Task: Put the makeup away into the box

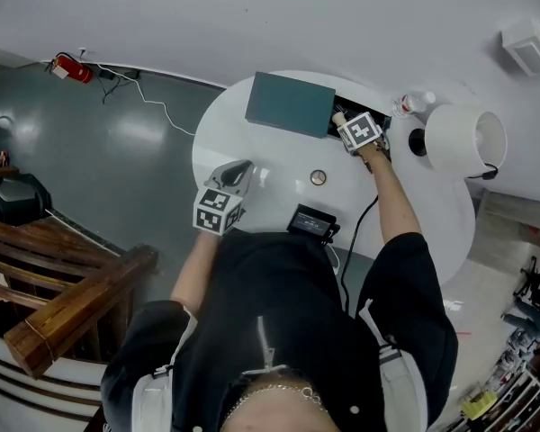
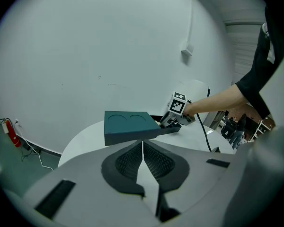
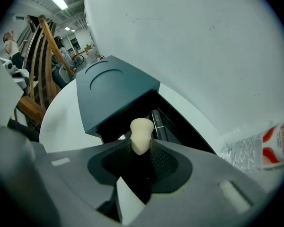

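- Gripping a cream makeup piece, the right gripper has its jaws partly apart. The pads appear to press the piece's narrow lower end from both sides, though the dark gap makes the contact hard to judge.
- The rounded top of the piece sticks out past the jaw tips. It hangs just over the open, dark end of the box.
- Inside that opening, dark slim tubes lie side by side.
- A teal lid with round recesses in its top covers the rest of the box. Only the end nearest this gripper is left uncovered.
- The left gripper has its jaws together with nothing between them. It is over the near left part of the table, well apart from the box.
- The box sits at the far side of the round white table, close to the wall.
- A small round disc lies near the table's middle, and a black device sits at its near edge.
- A clear plastic bottle lies just beside the box, on the right.
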The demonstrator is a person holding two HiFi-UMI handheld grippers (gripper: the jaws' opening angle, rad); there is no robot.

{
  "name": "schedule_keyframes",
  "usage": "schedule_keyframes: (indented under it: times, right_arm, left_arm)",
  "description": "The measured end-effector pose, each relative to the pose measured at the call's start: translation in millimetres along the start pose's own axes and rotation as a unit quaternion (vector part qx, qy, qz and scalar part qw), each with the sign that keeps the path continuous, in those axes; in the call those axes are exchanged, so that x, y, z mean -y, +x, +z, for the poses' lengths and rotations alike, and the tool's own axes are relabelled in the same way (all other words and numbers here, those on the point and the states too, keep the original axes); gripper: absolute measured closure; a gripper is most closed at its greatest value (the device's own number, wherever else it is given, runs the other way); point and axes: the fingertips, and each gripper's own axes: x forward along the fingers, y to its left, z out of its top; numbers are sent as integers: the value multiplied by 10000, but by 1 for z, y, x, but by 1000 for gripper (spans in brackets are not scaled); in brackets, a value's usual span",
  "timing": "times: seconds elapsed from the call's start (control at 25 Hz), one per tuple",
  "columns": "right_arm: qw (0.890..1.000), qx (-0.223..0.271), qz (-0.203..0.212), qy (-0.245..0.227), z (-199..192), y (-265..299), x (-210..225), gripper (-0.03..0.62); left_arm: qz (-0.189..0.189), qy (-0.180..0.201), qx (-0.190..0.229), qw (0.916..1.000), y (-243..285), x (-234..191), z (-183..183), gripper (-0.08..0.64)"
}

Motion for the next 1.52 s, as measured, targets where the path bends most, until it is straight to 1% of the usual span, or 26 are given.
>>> schedule_keyframes:
  times: [0.08,0.16,0.28,0.44,0.64,0.84,0.96,1.08,1.24,1.36,1.52]
  right_arm:
    - [10000,5,74,56,-1,-1,-4,462]
    - [9999,107,41,76,0,-3,-4,460]
    - [9994,314,-145,50,4,-11,3,445]
    - [9963,785,-325,95,13,-32,4,445]
    - [9868,1504,-601,9,21,-66,-1,445]
    - [9812,1862,-491,-106,13,-88,-23,437]
    - [9779,2031,-388,-312,6,-96,-40,425]
    - [9781,2031,-258,-371,-3,-98,-59,420]
    - [9806,1912,-110,-413,-18,-85,-81,414]
    - [9825,1730,102,-682,-31,-67,-104,407]
    - [9833,1340,437,-1151,-51,-40,-141,402]
  left_arm:
    - [-1,14,10,10000,0,-1,-1,546]
    - [-35,23,6,10000,1,1,-1,546]
    - [-96,54,3,9999,4,6,3,546]
    - [-180,130,-11,9998,7,10,3,546]
    - [-324,197,-57,9993,11,19,5,546]
    - [-515,364,-78,9980,17,32,6,546]
    - [-639,481,-97,9967,19,42,8,546]
    - [-739,549,-117,9957,20,49,9,546]
    - [-782,624,-60,9950,22,54,14,546]
    - [-817,629,-108,9946,21,55,10,546]
    - [-798,603,-144,9949,20,52,5,546]
